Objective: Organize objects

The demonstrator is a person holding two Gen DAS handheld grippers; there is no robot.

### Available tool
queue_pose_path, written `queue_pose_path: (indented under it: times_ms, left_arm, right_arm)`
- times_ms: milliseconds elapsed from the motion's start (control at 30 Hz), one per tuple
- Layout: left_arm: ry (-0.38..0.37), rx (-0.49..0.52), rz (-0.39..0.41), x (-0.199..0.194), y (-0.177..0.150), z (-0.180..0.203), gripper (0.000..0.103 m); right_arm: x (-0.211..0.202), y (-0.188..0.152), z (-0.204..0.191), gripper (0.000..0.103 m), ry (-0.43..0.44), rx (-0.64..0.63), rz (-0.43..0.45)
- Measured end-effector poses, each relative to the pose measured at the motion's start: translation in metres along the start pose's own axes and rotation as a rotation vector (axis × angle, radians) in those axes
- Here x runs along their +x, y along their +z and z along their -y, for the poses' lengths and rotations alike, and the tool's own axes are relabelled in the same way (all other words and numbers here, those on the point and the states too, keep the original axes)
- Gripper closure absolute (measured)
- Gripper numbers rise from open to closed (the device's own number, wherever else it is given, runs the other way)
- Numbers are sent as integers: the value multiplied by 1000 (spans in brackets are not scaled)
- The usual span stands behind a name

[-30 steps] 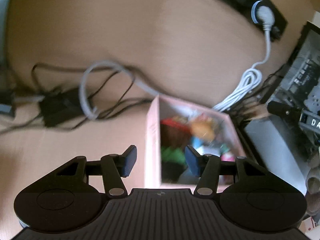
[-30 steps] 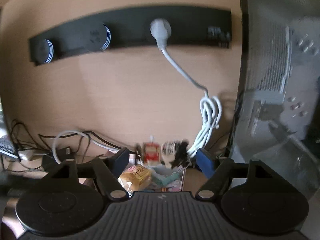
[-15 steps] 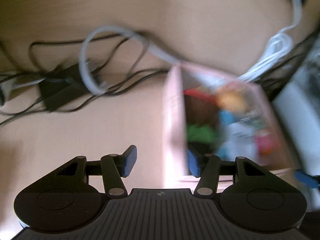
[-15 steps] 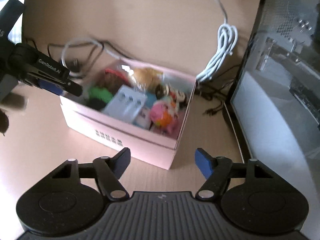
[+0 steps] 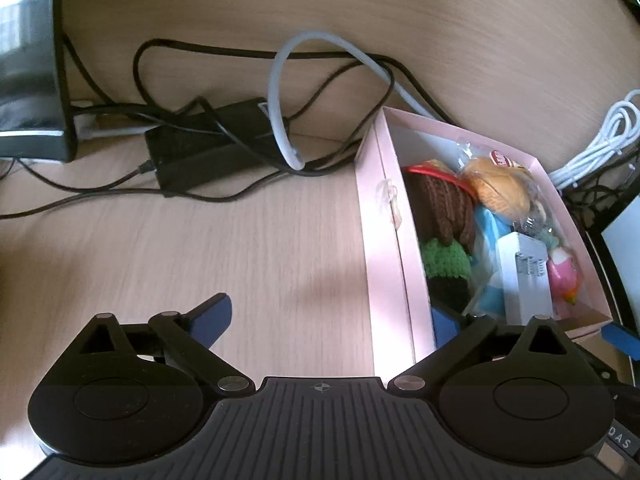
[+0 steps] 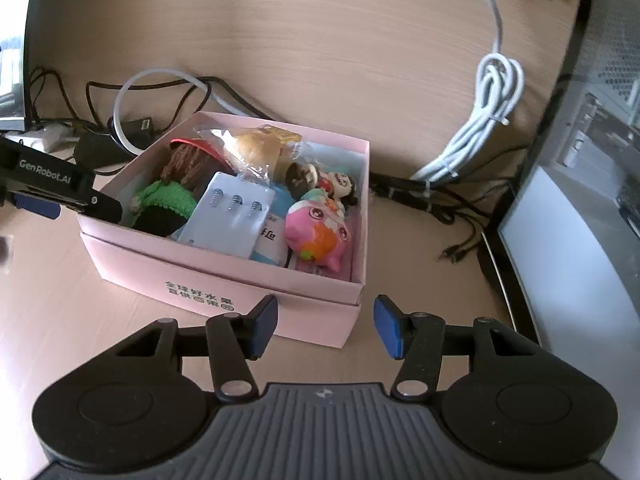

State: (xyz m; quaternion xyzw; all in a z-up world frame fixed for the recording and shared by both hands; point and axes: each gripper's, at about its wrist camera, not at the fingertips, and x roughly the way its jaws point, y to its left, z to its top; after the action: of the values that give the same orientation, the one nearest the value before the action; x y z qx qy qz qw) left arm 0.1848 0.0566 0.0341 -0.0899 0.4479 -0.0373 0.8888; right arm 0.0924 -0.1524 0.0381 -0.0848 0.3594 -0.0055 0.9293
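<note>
**Two claws at a pink box of toys**

A pale wood-grain desk (image 6: 60,320) meets a matching wood panel at its rear edge, where black cables (image 5: 224,52) and a black power brick (image 5: 200,148) lie tangled. A bundled white cord (image 6: 480,120) hangs near the dark computer case (image 6: 580,160) on the right edge.

The open pink cardboard box (image 6: 224,276) sits mid-desk, packed with a brown and green crocheted doll (image 6: 176,184), a white battery charger (image 6: 228,216), a pink squishy fish toy (image 6: 316,232), a wrapped bun (image 6: 256,148) and a small figurine (image 6: 340,188).

The left claw (image 5: 332,320) is opening wide, straddling the box's left wall, one finger (image 5: 444,324) inside the box, pads not pressing. The right claw (image 6: 326,328) is closing just before the box's near right corner, with only that corner between its blue pads, untouched.
</note>
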Motion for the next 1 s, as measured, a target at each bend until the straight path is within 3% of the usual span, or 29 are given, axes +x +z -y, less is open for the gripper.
queue_pose_path:
  times_ms: [233,433,567,700,767,933,1000]
  left_arm:
    - [12,-2,21,-2,-3,2,4]
    - [10,8,141,-52,-17,0,6]
    - [-32,20,210,-98,-48,-3,7]
    - [-105,35,147,-120,-98,-3,9]
    - [-134,56,110,-125,-124,2,11]
    - [-111,81,73,-126,-170,16,12]
    - [-92,72,103,-126,-180,16,13]
  right_arm:
    - [2,-1,0,49,-1,24,-26]
    - [-26,-14,2,36,-49,58,-17]
    - [-57,-42,-3,29,-62,119,-55]
    - [-87,-75,-17,26,-76,180,-98]
    - [-99,-89,-23,20,-74,211,-117]
    - [-113,-111,-23,17,-56,219,-159]
    - [-114,-117,-20,10,-38,208,-152]
